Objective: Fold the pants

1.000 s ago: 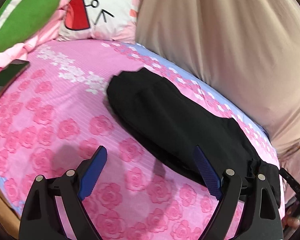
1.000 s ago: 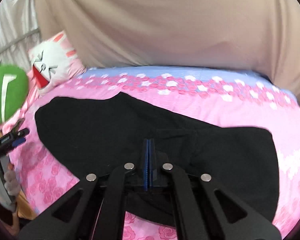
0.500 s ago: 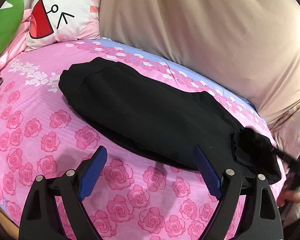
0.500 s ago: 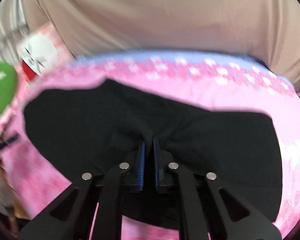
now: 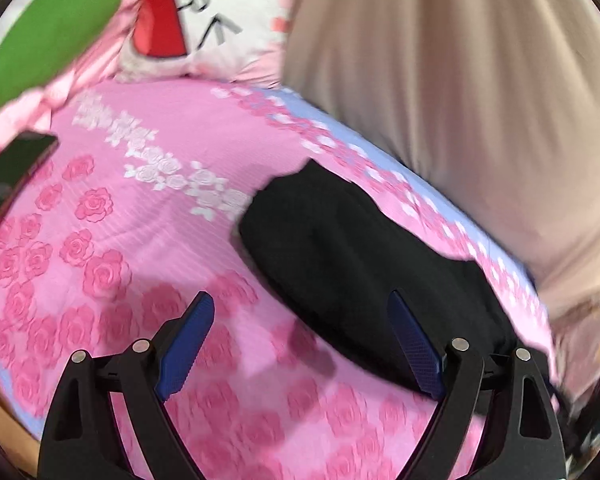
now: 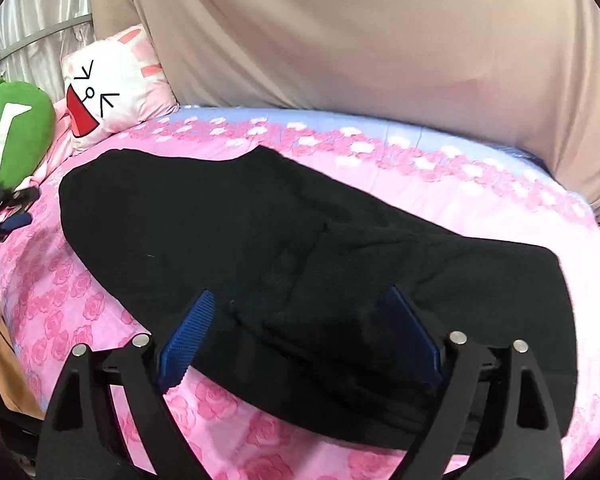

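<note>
Pants (image 6: 260, 240): black, folded lengthwise, flat on bed (image 6: 480, 204), lying left-right.
Right gripper (image 6: 304, 332): jaws opening, spread over pants' near edge, pads off cloth.
Left gripper (image 5: 300, 344): spread wide, empty, over pink sheet nr pants' left end.
Pillow (image 6: 112, 88): far left.

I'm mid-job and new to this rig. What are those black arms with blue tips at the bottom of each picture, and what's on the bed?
Those are hand-held two-finger grippers; each picture comes from a camera mounted on one, looking along its fingers. The left gripper is open over the pink rose bedsheet, holding nothing. The right gripper is opening, its blue pads apart over the black pants, which lie folded on the sheet. A cartoon-face pillow and a green cushion sit at the far end.
</note>
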Action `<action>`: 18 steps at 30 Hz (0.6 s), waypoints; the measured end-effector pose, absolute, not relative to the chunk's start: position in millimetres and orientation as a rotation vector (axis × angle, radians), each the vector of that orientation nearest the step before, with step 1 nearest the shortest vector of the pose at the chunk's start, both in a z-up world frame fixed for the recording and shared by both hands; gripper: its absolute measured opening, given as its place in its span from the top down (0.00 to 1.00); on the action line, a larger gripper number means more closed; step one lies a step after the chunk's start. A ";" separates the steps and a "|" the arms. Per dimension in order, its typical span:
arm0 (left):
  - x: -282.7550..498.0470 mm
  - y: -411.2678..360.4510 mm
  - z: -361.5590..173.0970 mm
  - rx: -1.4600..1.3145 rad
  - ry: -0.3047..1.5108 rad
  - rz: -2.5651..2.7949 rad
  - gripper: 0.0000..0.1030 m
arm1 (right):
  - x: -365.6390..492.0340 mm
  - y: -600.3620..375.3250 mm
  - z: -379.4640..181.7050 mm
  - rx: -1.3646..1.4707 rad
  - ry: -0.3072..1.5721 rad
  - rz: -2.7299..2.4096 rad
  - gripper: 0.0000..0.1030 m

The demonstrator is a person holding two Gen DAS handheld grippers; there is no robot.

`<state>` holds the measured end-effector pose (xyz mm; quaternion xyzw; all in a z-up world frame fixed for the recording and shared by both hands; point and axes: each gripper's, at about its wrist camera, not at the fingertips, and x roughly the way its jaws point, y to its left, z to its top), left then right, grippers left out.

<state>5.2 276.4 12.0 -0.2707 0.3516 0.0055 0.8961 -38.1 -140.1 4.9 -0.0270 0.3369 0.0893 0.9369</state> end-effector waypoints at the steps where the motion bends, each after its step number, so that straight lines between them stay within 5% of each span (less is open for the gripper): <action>1: 12.5 281.5 9.0 -0.593 0.737 -0.003 0.17 | -39.3 -142.4 1.9 -0.052 0.695 0.170 0.17; 10: 86.0 287.2 -25.6 -0.809 0.834 -0.095 0.19 | -41.6 -183.4 -15.8 0.133 0.706 0.103 0.11; 11: 89.0 284.7 -25.2 -0.801 0.838 -0.101 0.36 | -40.2 -187.2 -16.9 0.156 0.713 0.109 0.11; 12: 91.0 282.0 -24.4 -0.786 0.842 -0.101 0.68 | -39.5 -190.1 -17.3 0.172 0.715 0.114 0.11; 15: 85.3 271.5 -2.0 -0.729 0.814 -0.087 0.84 | -38.6 -198.9 -18.1 0.235 0.709 0.137 0.11; 18: 66.6 238.1 52.5 -0.599 0.718 -0.102 0.85 | -39.4 -208.7 -17.9 0.298 0.697 0.161 0.11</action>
